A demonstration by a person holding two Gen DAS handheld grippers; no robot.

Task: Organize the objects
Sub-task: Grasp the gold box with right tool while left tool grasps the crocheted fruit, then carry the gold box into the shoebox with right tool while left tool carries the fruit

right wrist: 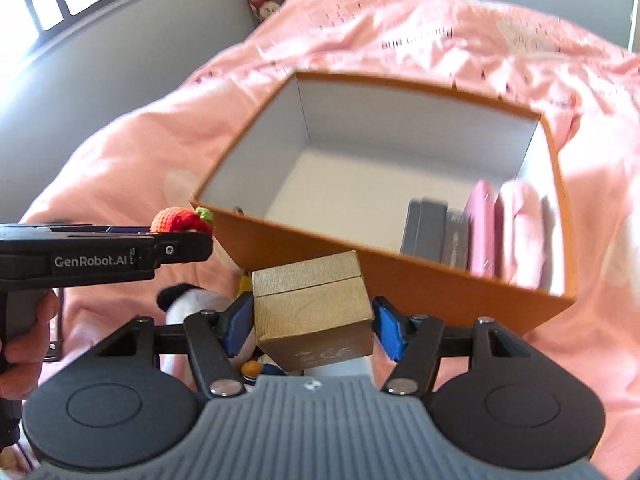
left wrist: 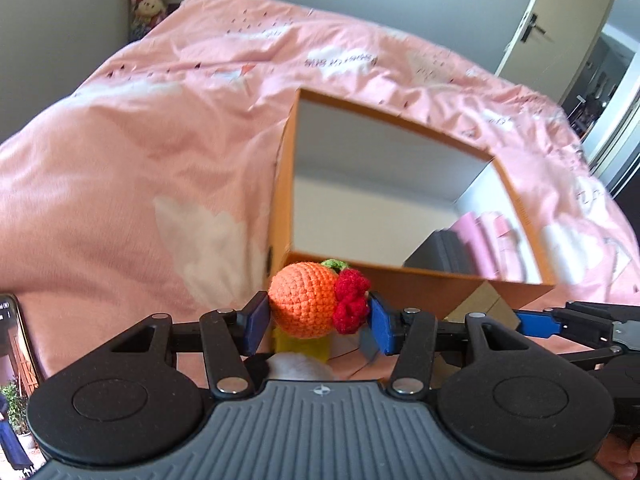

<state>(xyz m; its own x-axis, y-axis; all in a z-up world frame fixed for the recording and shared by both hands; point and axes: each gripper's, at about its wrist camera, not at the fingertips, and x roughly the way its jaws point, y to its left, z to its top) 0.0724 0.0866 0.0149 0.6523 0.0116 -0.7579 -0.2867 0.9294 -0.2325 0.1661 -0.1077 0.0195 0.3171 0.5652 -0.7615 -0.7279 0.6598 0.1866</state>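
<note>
Crocheted orange toy [left wrist: 304, 304], one, with a red knitted flower and green tuft at its side: held between the blue pads of the left claw [left wrist: 316, 314], which is closed on it, just short of the near rim of the orange box [left wrist: 404, 292]. In the right wrist view the toy shows only as a red and green tip above the left claw's finger.

Small gold box [right wrist: 312, 304], one, lidded, some printing on its front face: clamped in the right claw [right wrist: 314, 326], jaws set to the box's width, pads touching both sides. It sits just before the orange box's near wall, not yet over the opening.

Orange box, one, open-topped, white inside, resting on the pink bedspread [left wrist: 140, 140]. Contents, right wrist view: upright flat items lined along the right end, roughly three grey/dark [right wrist: 436, 232] and two or three pink [right wrist: 504, 228]; blur prevents a firm count. The rest of the floor is bare.

Progress, judged: part done. One row filed; two items in hand and not yet deposited. Under the claws lies more: a white and black plush [right wrist: 200, 300], something yellow, a small orange and blue piece. So at least a few items remain after these two.

A phone [left wrist: 16, 344] lies at the bed's left edge.
</note>
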